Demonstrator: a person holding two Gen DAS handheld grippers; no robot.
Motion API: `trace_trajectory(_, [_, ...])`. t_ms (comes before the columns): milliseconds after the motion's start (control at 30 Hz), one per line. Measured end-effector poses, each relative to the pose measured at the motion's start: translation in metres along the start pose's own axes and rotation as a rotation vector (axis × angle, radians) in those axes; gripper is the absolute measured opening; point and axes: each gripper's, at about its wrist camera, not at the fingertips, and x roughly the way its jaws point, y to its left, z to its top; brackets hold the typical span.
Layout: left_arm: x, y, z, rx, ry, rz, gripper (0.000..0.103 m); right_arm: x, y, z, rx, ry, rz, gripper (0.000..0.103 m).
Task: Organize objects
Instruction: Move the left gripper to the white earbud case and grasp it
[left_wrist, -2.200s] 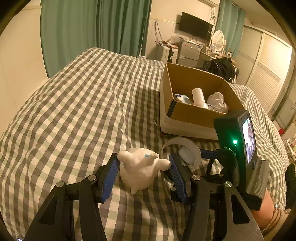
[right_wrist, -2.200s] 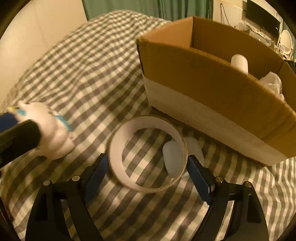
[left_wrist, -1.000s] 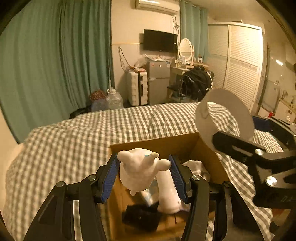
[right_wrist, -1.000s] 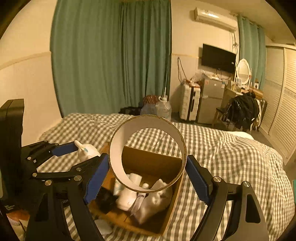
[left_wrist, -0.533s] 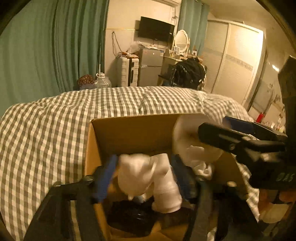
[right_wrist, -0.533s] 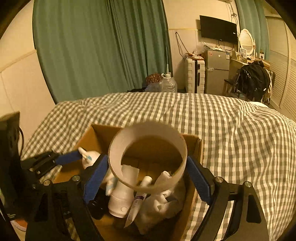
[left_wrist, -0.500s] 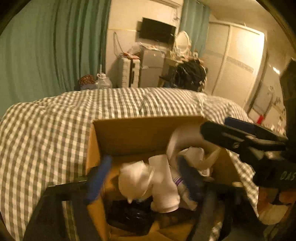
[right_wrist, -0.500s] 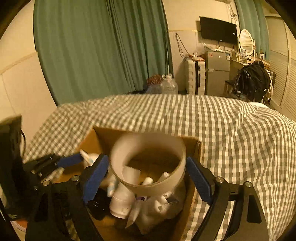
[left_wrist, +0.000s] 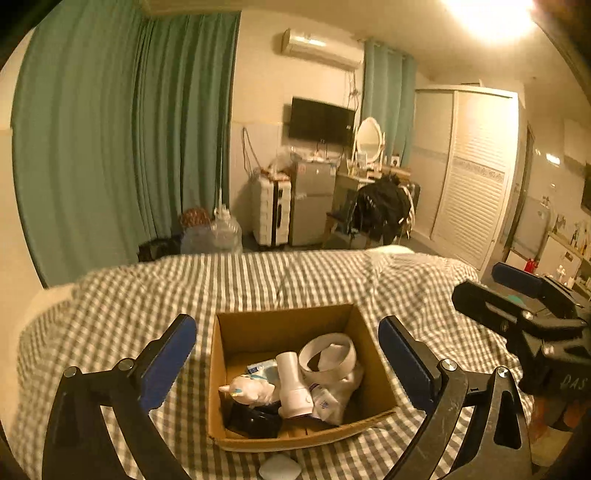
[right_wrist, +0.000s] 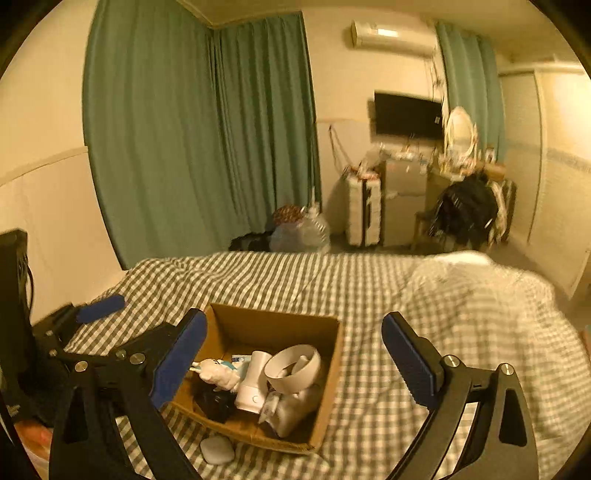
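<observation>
Both grippers hover above a cardboard box (left_wrist: 286, 437) on a checked bed. The left gripper (left_wrist: 287, 363) and right gripper (right_wrist: 293, 360) have jaws that have just been opening, now wide apart and empty. One small white oval pad (left_wrist: 279, 469) remains on the bed, below and just in front of both sets of jaws, against the box's near wall, closer to the left gripper's centre line.

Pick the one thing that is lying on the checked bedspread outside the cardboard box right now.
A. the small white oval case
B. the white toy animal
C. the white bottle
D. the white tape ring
A: the small white oval case lies on the bedspread just in front of the cardboard box, while the ring, toy and bottle sit inside it.
</observation>
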Motion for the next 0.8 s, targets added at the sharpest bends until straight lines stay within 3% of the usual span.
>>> trace_trajectory(133, [-0.031, -0.009, 0.002, 0.028, -0.018, 0.038, 0.103, -0.041, 0.01, 0.002, -0.037, -0.016, -0.037, 0.097])
trace_trajectory(333, [-0.038, -0.007, -0.033, 0.014, 0.082, 0.099, 0.103, -0.064, 0.019, -0.021, -0.012, 0.005, -0.053, 0.097])
trace_trajectory(533, [-0.013, 0.014, -0.105, -0.058, 0.132, 0.16, 0.103, -0.027, 0.021, -0.09, 0.053, 0.114, -0.058, 0.097])
trace_trajectory(667, [0.019, 0.022, -0.14, -0.058, 0.255, 0.169, 0.103, 0.015, 0.022, -0.134, 0.041, 0.24, -0.076, 0.097])
trace_trajectory(800, [0.039, 0.026, -0.161, -0.05, 0.31, 0.174, 0.103, 0.037, 0.02, -0.158, 0.012, 0.302, -0.096, 0.097])
